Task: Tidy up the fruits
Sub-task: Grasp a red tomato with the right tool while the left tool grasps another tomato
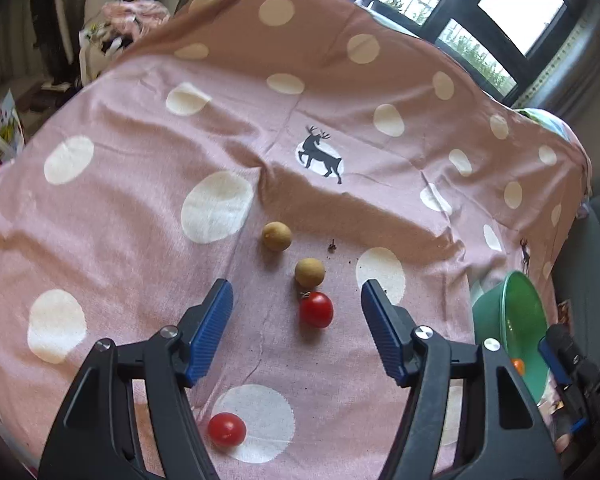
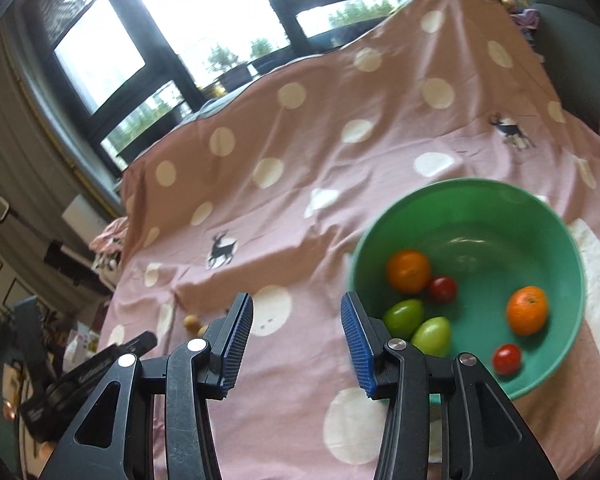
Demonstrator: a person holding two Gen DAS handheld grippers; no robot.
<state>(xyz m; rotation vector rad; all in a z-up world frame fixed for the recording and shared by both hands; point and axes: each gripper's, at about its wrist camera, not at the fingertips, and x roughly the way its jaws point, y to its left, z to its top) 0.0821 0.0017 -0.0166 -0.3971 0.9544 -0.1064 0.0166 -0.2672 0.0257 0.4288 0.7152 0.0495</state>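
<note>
On the pink spotted cloth (image 1: 140,208) lie two tan round fruits (image 1: 277,236) (image 1: 309,272) and a red tomato (image 1: 316,309) in a row, with a second red tomato (image 1: 227,429) nearer. My left gripper (image 1: 297,294) hangs open above the cloth, and nothing touches its pads. The green bowl (image 2: 500,208) holds two oranges (image 2: 408,271) (image 2: 527,309), two green fruits (image 2: 403,315) (image 2: 431,336) and two red tomatoes (image 2: 442,289) (image 2: 507,359). My right gripper (image 2: 297,312) is open and empty just left of the bowl.
The green bowl (image 1: 512,320) sits at the cloth's right edge in the left wrist view, with the other gripper (image 1: 568,364) beside it. Small dark crumbs (image 1: 333,246) lie near the tan fruits. Windows and clutter surround the cloth-covered surface.
</note>
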